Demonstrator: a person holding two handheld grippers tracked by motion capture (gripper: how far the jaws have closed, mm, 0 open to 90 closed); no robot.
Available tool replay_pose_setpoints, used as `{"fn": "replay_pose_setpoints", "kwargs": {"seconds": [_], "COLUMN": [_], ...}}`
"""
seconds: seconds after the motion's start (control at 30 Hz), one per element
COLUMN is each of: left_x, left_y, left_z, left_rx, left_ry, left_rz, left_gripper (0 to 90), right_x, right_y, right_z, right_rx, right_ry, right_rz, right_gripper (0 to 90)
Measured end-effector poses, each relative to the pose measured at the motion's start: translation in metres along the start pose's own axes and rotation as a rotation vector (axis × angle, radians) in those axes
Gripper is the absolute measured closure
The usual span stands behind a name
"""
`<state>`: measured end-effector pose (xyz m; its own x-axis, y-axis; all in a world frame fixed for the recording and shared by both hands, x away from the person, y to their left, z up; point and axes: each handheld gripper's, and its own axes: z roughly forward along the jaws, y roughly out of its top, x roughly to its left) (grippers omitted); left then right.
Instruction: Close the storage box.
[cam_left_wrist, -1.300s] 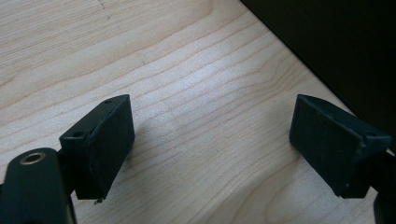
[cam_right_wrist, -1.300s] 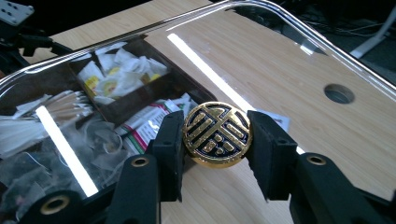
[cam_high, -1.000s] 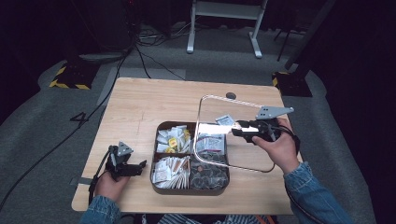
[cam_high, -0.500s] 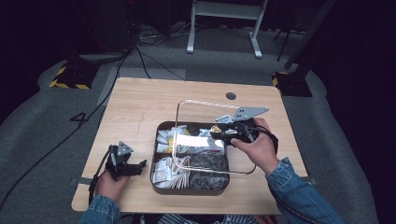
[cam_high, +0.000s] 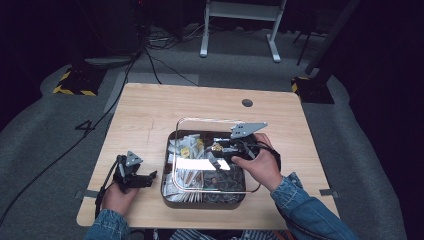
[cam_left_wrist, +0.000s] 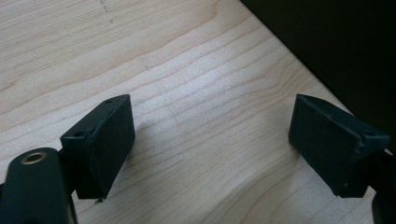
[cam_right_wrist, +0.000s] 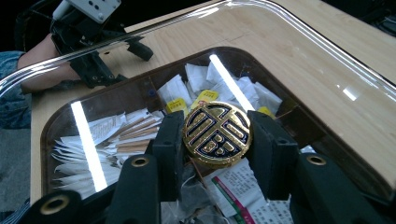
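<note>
The right claw (cam_right_wrist: 217, 135) pinches the round gold knob (cam_right_wrist: 217, 134) of a clear lid (cam_high: 200, 131), one pad on each side of it, and holds the lid over the dark compartment tray (cam_high: 170, 147) of sachets (cam_right_wrist: 105, 140) — not yet seated, as far as the high view lets me judge, with its far edge lying past the tray's rim. The grip is the weak point: the knob is round and glossy and the pads meet it on two narrow spots, so the wide lid can swing or tip about that line, and a quick move could let it twist out and clatter onto the tray or the surface (cam_high: 150, 110). If it comes down skewed, a corner may ride up on the rim instead of dropping inside it. Some packets stand high, and one caught under the edge would keep the lid from sitting flat. The left claw (cam_left_wrist: 210, 144) rests spread and empty on the surface near the tray's left side — too far off to steady the tray if the lid nudges it.
</note>
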<state>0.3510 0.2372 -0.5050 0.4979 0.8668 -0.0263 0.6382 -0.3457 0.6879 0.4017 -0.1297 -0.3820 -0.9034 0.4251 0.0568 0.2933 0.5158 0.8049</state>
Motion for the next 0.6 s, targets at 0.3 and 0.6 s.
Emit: {"fn": "replay_pose_setpoints", "kwargs": {"seconds": [0.3, 0.6], "left_x": [0.0, 0.0], "left_y": [0.0, 0.0], "left_z": [0.0, 0.0], "left_rx": [0.0, 0.0], "left_ry": [0.001, 0.001], "left_rz": [0.0, 0.0], "left_gripper": [15.0, 15.0], "right_x": [0.007, 0.015], "right_y": [-0.007, -0.015], "right_z": [0.025, 0.042], "right_rx": [0.02, 0.055], "right_ry": [0.01, -0.001], "right_rz": [0.009, 0.001], "right_gripper": [58.8, 58.8]}}
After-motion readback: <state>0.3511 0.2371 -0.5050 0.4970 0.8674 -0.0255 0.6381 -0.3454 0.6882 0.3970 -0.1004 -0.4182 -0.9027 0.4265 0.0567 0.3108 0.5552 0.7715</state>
